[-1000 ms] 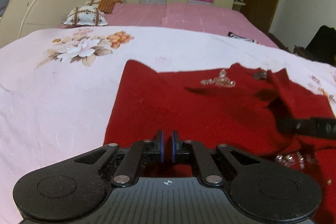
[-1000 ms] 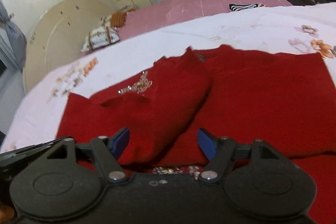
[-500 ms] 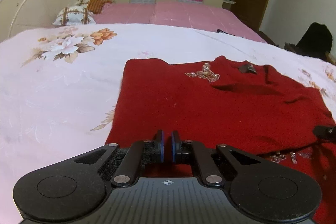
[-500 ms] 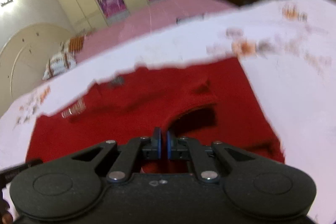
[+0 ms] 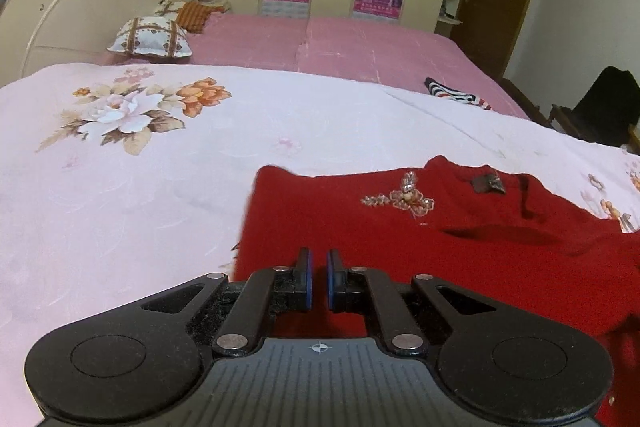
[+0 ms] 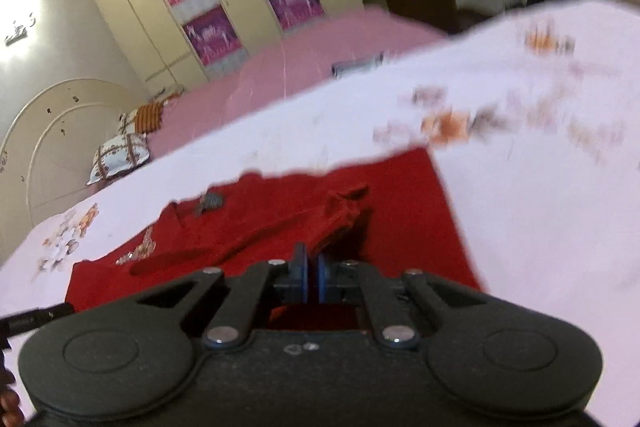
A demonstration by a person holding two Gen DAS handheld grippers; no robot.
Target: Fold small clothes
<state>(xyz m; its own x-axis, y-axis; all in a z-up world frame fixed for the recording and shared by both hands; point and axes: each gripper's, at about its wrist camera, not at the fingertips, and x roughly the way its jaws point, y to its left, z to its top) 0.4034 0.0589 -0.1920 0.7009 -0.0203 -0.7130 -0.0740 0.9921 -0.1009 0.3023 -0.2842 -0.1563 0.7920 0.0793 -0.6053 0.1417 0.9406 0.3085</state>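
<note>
Left wrist view: the left hand-held gripper [image 5: 318,277] has its blue pads nearly together, and red cloth shows in the narrow gap; whether it pinches the red sweater [image 5: 420,235] I cannot tell. This sweater lies spread on the floral quilt [image 5: 160,167] of the bed, just ahead and to the right of the pads, with a beaded ornament [image 5: 404,196] further ahead. In the right wrist view, the right hand-held gripper [image 6: 313,277] is closed on a raised fold of the same sweater [image 6: 404,211].
</note>
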